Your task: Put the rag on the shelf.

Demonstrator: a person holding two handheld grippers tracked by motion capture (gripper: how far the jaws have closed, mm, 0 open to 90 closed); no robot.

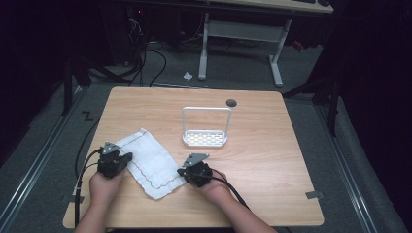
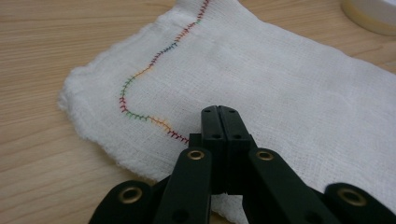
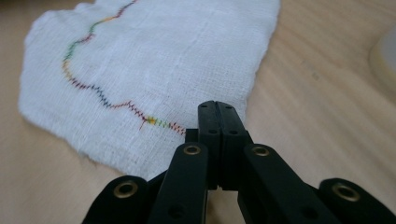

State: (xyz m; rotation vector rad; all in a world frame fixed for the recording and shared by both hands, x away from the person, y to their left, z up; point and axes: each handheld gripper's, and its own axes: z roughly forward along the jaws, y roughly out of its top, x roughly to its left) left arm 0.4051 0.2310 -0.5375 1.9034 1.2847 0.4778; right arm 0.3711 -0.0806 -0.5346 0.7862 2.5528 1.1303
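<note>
Lying flat and slantwise on the near-left part of the wooden surface (image 1: 272,145), the white cloth (image 1: 148,162) sits squarely between the two hands, which is likely why each claw comes at it from its own side. The left claw (image 1: 127,158) is at the cloth's left edge and the right claw (image 1: 180,172) at its near right corner, so the two hold opposite ends of one short side (a sensible spread if the cloth is to be lifted or folded evenly). In the left gripper view the left claw's jaws stand pressed together, their tips down on the weave beside the wavy coloured stitching (image 2: 140,77); whether a fold of fabric is pinched between them I cannot tell. The right gripper view shows the same: jaws together, tips at the cloth's edge where the stitch line (image 3: 93,88) runs out, and again no way to be sure that fabric is caught. Behind the cloth, well apart from it, a white rack (image 1: 205,127) with an upright wire frame stands near the middle, perhaps where the cloth is meant to hang
</note>
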